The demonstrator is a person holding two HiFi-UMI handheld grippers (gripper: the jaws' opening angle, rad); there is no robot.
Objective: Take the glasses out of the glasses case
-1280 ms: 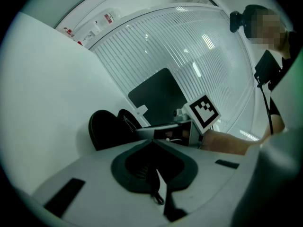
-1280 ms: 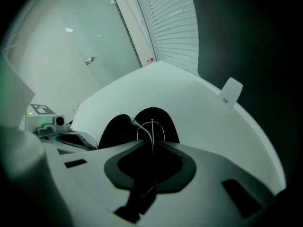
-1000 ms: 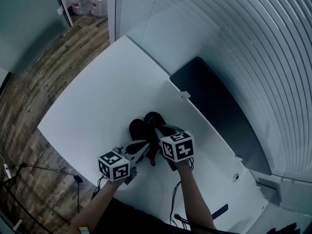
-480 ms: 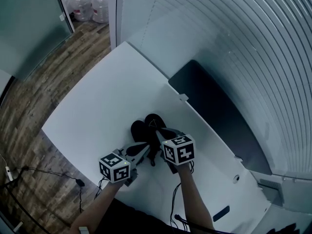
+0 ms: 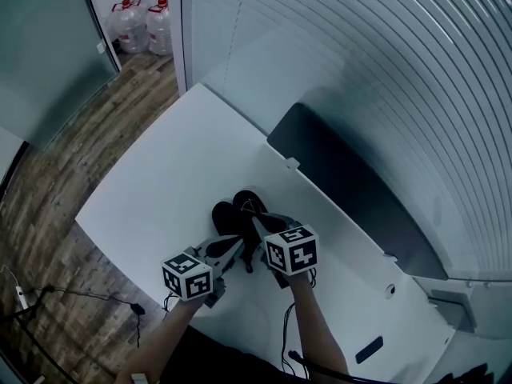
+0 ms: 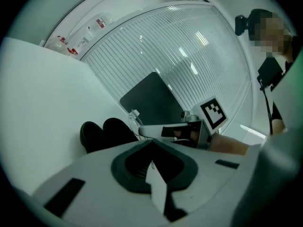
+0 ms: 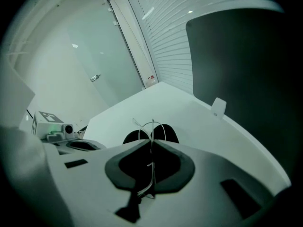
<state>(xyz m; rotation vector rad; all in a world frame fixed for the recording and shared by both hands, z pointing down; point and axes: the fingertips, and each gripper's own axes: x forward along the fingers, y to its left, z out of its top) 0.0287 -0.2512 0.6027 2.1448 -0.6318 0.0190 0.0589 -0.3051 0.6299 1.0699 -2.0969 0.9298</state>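
Left gripper (image 5: 237, 245): jaws pressed together on a pale flat piece (image 6: 156, 186), identity unclear. Black case (image 5: 227, 214) lies open on the white table (image 5: 160, 174), just beyond both tips. Right gripper (image 5: 258, 217): jaws pinch the wire glasses (image 7: 152, 125), over the case.

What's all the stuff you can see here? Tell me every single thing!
flat white table: one, white, middle
rounded black glasses case: one, black, on the table
thin wire-framed glasses: one, silvery, pinched in the right claw at the case
dark flat panel: one, dark grey, beside the table
clear water bottles with red caps: two, see-through, on the far floor
wood-plank floor: one, brown, left of the table
white slatted blind: one, white, on the right
forearms: two, bare, bottom
left claw: one, white, by the case
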